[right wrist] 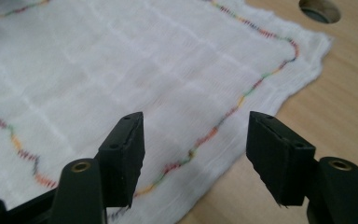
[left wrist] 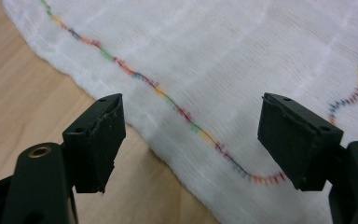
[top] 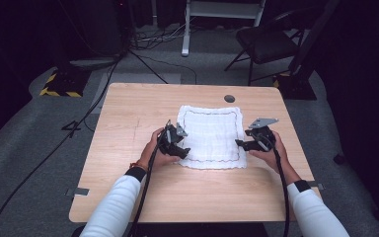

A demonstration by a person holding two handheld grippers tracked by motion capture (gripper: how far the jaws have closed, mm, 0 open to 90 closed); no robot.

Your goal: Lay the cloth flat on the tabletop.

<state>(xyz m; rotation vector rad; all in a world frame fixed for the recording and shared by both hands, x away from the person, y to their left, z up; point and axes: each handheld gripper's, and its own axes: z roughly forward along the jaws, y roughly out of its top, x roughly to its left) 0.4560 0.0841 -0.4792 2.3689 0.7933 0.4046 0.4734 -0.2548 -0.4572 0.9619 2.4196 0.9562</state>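
Note:
A white cloth (top: pixel 210 136) with a wavy multicoloured stitched border lies flat on the wooden table (top: pixel 128 113). My left gripper (top: pixel 181 151) hovers at the cloth's left edge near the front corner, jaws open. Through the left gripper view the cloth (left wrist: pixel 223 60) and its stitched line run between the open fingers (left wrist: pixel 95 140). My right gripper (top: pixel 241 143) sits at the cloth's right edge, also open. Along the right gripper view the cloth's edge (right wrist: pixel 168 84) passes between the spread fingers (right wrist: pixel 123 156), with nothing clamped.
A round cable hole (top: pixel 229 98) is set in the table behind the cloth, seen also as the hole (right wrist: pixel 319 9) in the right gripper view. A dark chair (top: pixel 269 42) and floor cables (top: pixel 79 123) lie beyond the table.

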